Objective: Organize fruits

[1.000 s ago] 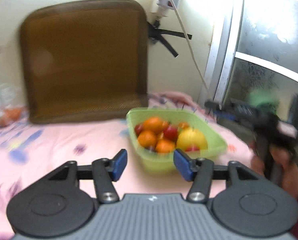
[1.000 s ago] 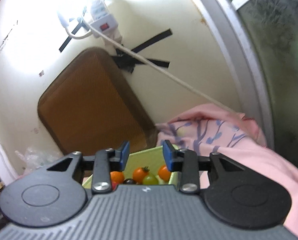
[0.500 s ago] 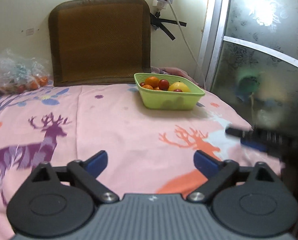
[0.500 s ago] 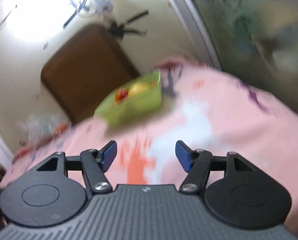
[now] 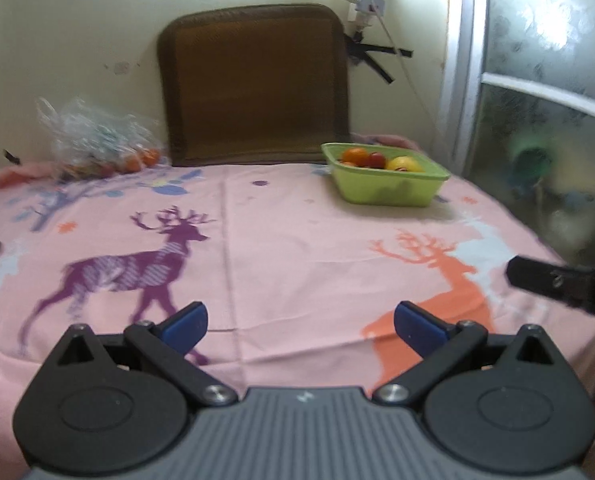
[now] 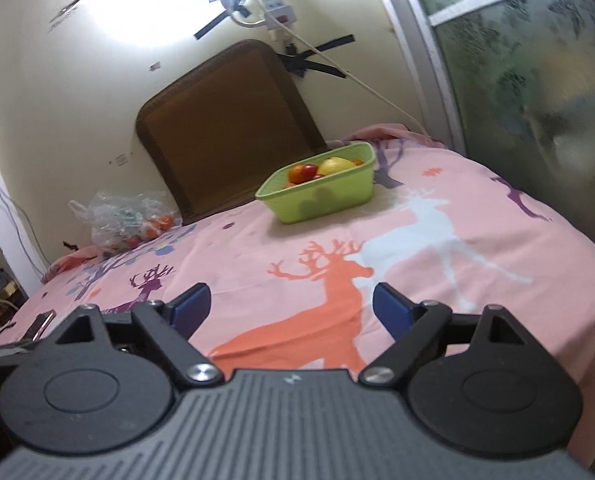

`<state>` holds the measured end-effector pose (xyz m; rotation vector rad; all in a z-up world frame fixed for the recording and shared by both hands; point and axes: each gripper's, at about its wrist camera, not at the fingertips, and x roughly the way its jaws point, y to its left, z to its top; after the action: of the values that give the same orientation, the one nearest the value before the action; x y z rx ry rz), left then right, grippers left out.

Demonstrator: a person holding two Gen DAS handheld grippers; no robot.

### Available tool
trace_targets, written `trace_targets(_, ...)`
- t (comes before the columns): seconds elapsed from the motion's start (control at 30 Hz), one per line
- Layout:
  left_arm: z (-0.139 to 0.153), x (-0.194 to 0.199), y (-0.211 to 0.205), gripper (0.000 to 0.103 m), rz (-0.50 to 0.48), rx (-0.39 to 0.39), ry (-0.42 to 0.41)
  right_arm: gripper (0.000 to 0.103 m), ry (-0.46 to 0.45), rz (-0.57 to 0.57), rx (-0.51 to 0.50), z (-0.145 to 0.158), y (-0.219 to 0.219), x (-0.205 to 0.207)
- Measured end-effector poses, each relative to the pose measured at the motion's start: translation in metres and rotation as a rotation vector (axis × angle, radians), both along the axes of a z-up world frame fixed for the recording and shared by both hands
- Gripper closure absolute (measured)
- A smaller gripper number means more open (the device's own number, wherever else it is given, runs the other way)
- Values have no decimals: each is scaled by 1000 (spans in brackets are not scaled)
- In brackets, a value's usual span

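Jaws spread, fruit basket (image 5: 385, 184) far ahead.

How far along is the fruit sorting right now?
Done: oranges, red fruits and a yellow one sit in the green basket. In hand: nothing; the left hand-held gripper and right hand-held gripper are both open and empty. Possibly left: orange fruit shows inside the plastic bag by the wall.

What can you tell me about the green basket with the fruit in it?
The green basket is a shallow, rectangular, plastic-looking tub with sloping walls and a flat rim. It stands upright on the pink deer-print cloth, near the far right corner, in front of the brown mat. It holds orange, red and yellow fruit. Neither gripper touches it.
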<state>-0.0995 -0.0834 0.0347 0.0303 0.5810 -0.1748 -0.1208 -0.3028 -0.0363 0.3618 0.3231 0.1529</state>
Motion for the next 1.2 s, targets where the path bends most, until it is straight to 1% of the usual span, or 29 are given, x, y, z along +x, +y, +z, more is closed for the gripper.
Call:
trace_targets(0.03, 0, 0, -2, 0, 13, 28, -6, 12, -1, 5, -4, 0, 1, 1)
trace_targets(0.1, -2, 1, -4, 0, 20, 55, -8, 12, 0, 16, -8, 0, 1, 2)
trace_targets(0.2, -2, 1, -3, 0, 1, 60, -10, 12, 8, 33, -13, -1, 2, 3)
trace_targets(0.33, -2, 1, -2, 0, 12, 64, -15, 9, 13, 52, -14, -2, 0, 1)
trace_targets(0.53, -2, 1, -5, 0, 34, 105, -25, 6, 5, 71, -16, 11, -3, 2)
trace_targets(0.7, 1, 0, -2, 0, 38, 89, -36, 6, 12, 84, -12, 11, -1, 0)
trace_targets(0.9, 2, -2, -2, 0, 60, 92, -55, 6, 34, 72, 14, 2, 2, -2)
trace_targets(1.07, 4, -4, 2, 0, 38, 54, -51, 6, 44, 70, 25, -1, 1, -2)
trace_targets(1.2, 4, -6, 1, 0, 42, 82, -63, 6, 43, 60, 35, -2, 0, -3)
